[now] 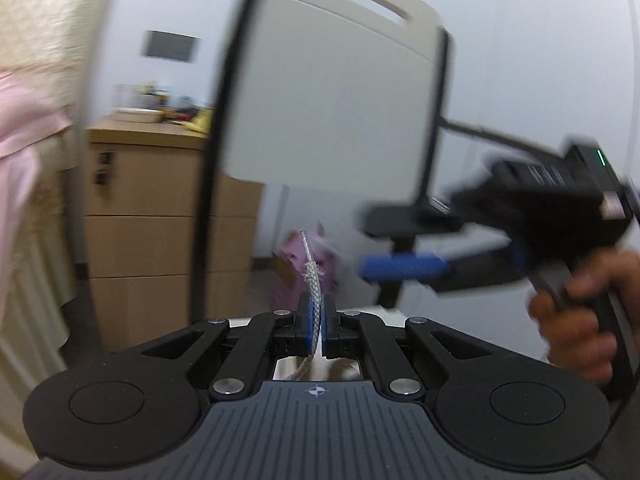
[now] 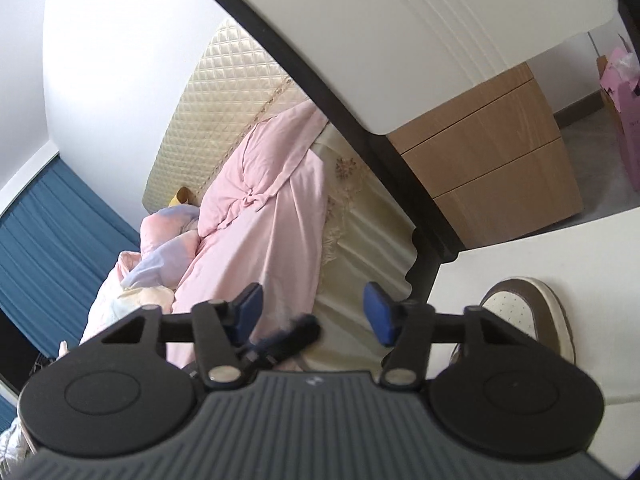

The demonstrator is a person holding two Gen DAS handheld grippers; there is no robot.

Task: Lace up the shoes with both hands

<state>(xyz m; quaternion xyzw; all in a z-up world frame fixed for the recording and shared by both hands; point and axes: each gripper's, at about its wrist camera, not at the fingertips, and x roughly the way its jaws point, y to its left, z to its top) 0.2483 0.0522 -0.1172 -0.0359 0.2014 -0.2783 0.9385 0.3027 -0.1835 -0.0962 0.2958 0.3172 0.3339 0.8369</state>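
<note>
Jaws of the left gripper (image 1: 318, 320) are pinched tight on the shoelace (image 1: 313, 280), a grey braided cord that passes between the blue pads and stands up beyond them, its clear aglet at the top. Gripping a little below the frayed end leaves a stiff, free tip to aim at an eyelet. Jaws of the right gripper (image 2: 314, 312) stand about half open with nothing between them; seen from the left wrist, this tool sits just to the right of the lace tip, a hand (image 1: 576, 320) round its handle, probably placed to take the lace over. The shoe (image 2: 532, 316), a brown and white sneaker, lies on the white surface (image 2: 540, 248) low at the right of the right wrist view; its eyelets are hidden, so lacing progress cannot be judged.
</note>
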